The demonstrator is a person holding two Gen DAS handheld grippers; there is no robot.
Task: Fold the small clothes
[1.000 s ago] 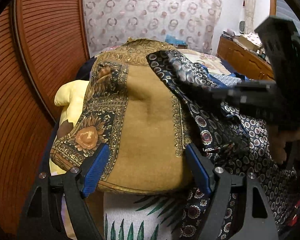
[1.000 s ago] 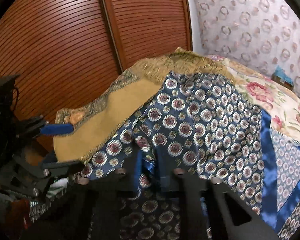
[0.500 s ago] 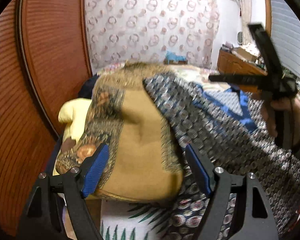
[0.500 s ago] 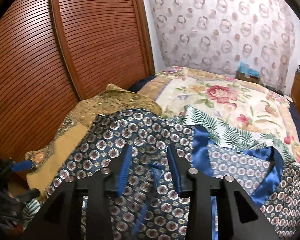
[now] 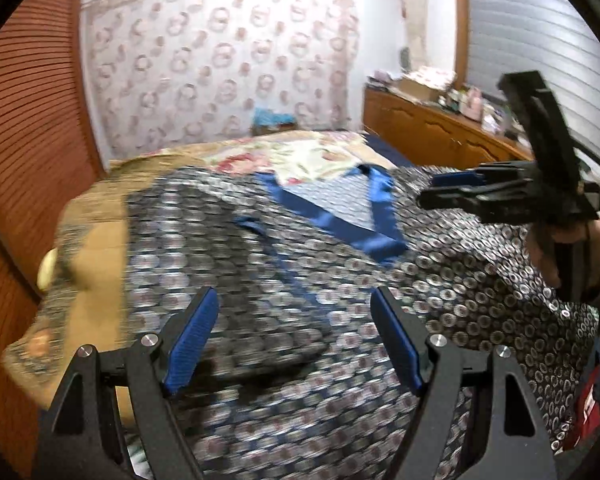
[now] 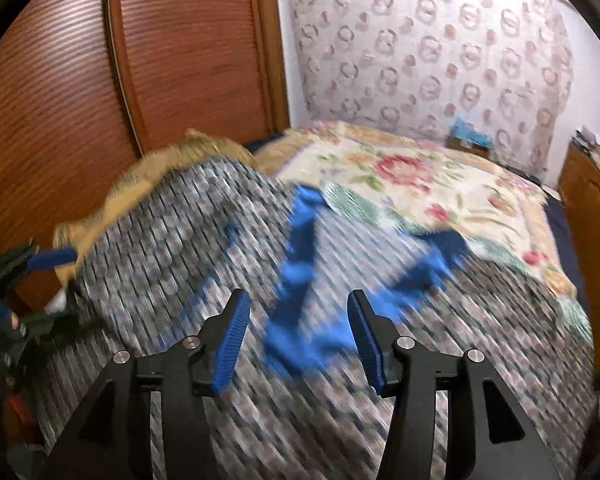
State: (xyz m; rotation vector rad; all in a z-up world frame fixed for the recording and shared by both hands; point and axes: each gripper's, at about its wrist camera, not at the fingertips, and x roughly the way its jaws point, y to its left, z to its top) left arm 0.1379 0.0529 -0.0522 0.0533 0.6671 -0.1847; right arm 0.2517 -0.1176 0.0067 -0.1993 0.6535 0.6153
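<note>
Two grippers are seen nearest: the left gripper [image 5: 292, 336] is held wide open with nothing gripped, and the right gripper [image 6: 296, 328], whose jaws have just been opening, is parted and empty over blue trim. One patterned garment [image 5: 260, 264] is spread beneath them on the bed [image 6: 420, 184], partly over a tan cloth [image 5: 96, 240]. Beyond, one dresser [image 5: 428, 136] with blurred clutter is seen; no writing can be read.

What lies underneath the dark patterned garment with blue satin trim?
The dark patterned garment with blue satin trim lies over a mustard gold-patterned cloth and a floral bedspread, both showing past its edges. What sits directly beneath its middle is covered.
</note>
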